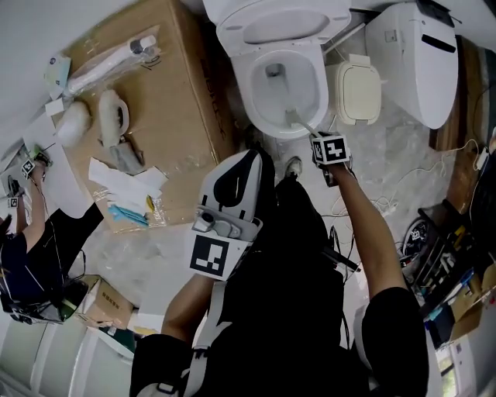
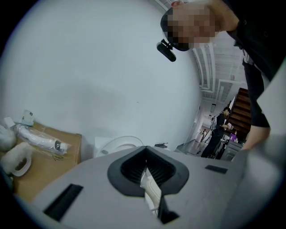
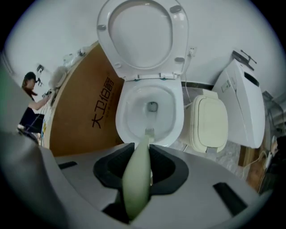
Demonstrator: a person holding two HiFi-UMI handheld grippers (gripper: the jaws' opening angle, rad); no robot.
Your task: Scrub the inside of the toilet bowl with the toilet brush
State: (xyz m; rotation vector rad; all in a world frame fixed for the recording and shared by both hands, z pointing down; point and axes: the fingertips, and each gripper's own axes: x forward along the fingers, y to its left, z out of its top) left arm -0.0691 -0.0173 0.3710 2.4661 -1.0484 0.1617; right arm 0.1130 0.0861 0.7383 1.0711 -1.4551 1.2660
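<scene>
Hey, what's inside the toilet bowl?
The bristle end of the toilet brush sits by the near wall of the toilet bowl, short of the drain opening. The right gripper covers the bowl's nearest edge.

Toilet lid (image 1: 283, 23) cut off at top edge; toilet brush (image 3: 136, 179) lower end hidden in right tongs (image 3: 139, 154); far-right person (image 2: 219, 129) too small.

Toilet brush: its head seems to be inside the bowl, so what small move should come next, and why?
Probably slide the bristles down the wall toward the drain. The right gripper is shut on the toilet brush. The brush head sits at the near inner wall of the toilet bowl, just under the rim, so the deeper surface lies right ahead of it.
</scene>
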